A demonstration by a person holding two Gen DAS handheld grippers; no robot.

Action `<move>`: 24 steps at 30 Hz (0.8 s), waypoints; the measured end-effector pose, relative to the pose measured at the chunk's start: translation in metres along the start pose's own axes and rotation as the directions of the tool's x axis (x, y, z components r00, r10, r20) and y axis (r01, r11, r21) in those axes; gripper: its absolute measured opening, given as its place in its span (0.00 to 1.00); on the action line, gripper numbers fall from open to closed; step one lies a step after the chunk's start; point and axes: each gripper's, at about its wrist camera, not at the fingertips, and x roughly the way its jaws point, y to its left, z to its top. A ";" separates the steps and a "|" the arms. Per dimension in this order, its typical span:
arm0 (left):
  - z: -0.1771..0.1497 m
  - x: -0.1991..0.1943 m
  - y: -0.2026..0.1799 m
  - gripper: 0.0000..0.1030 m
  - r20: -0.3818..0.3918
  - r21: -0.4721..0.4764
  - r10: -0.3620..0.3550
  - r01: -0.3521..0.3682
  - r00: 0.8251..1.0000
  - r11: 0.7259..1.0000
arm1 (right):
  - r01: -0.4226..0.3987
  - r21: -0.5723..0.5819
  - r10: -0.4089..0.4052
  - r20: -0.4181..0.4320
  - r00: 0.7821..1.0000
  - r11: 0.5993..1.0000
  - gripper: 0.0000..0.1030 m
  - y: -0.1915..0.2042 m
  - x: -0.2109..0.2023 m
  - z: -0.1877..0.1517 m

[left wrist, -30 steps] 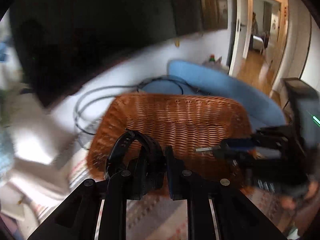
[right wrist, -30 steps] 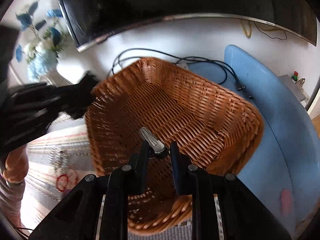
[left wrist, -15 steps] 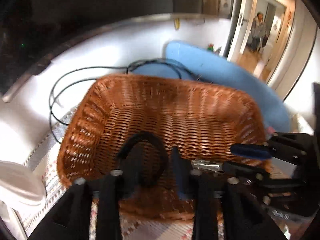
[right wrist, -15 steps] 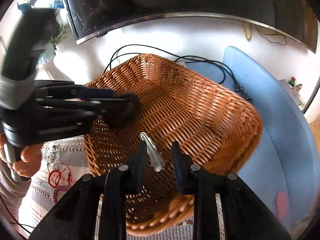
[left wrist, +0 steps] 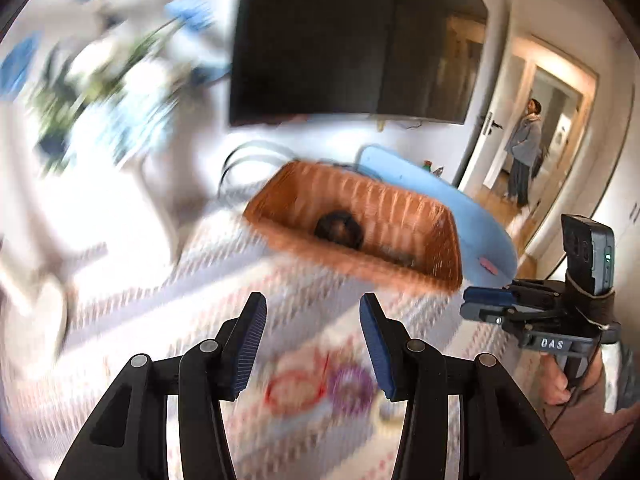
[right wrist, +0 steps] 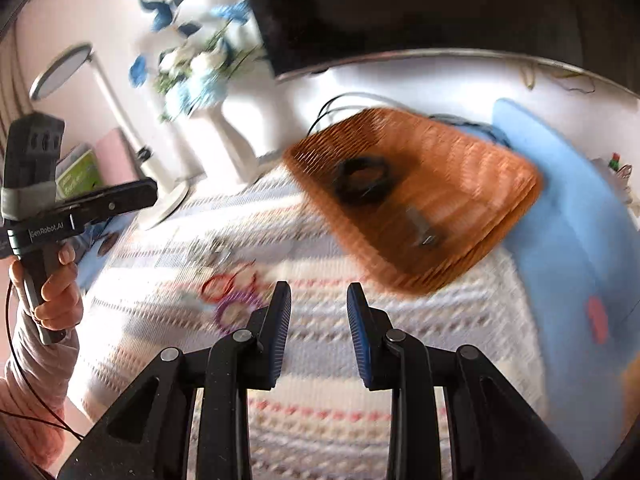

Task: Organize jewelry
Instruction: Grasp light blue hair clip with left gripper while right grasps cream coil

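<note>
Wicker basket (right wrist: 460,216) sits on a striped woven cloth (right wrist: 320,368), its far end against a blue pad (right wrist: 568,208). Inside it: a black band-like ring (right wrist: 362,180), probably a watch or bracelet, and a small silvery clip-shaped piece (right wrist: 424,232) nearer the front wall; both motion-blurred, exact type hard to tell. Left wrist view shows the same basket (left wrist: 360,224) with the dark ring (left wrist: 339,229) in it; the silvery piece is only a smear there. Outside the basket, on the cloth, lie a red ring (right wrist: 218,284) and a purple ring (right wrist: 236,308) just beside each other, plus some small metallic bits behind them, too blurred to name. Left gripper (left wrist: 312,344) has nothing between its pads, jaws opening, above the red and purple rings. Right gripper (right wrist: 316,328) stands partly open, empty, over bare cloth in front of the basket. Flower vase (right wrist: 224,136), lamp (right wrist: 120,120) and dark TV screen (right wrist: 420,8) at back. A person (left wrist: 524,148) stands in a doorway, far off.
</note>
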 end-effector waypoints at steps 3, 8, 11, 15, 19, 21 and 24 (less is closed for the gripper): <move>-0.033 -0.012 0.027 0.49 -0.027 -0.084 -0.004 0.002 1.000 0.996 | -0.024 -0.004 0.024 -0.042 0.999 1.000 0.31 0.017 0.010 -0.013; -0.074 -0.008 0.057 0.48 -0.072 -0.184 -0.111 0.096 0.991 0.978 | -0.033 -0.022 0.030 -0.098 0.995 0.999 0.31 0.034 0.029 -0.026; -0.079 0.014 0.061 0.49 -0.116 -0.184 -0.189 0.166 0.975 0.969 | -0.039 -0.028 0.034 -0.145 0.989 0.999 0.31 0.042 0.045 -0.032; -0.074 0.043 0.058 0.52 -0.168 -0.156 -0.217 0.192 0.961 0.969 | -0.040 -0.046 0.032 -0.175 0.984 0.998 0.31 0.048 0.058 -0.037; -0.078 0.067 0.049 0.54 -0.233 -0.093 -0.202 0.186 0.951 0.978 | -0.034 -0.070 0.020 -0.195 0.981 0.997 0.31 0.054 0.070 -0.040; -0.081 0.074 0.045 0.54 -0.257 -0.089 -0.216 0.200 0.942 0.976 | -0.013 -0.099 -0.007 -0.203 0.979 0.995 0.31 0.059 0.075 -0.042; -0.088 0.075 0.035 0.53 -0.265 -0.048 -0.207 0.201 0.942 0.978 | 0.013 -0.148 -0.043 -0.204 0.978 0.989 0.31 0.066 0.078 -0.044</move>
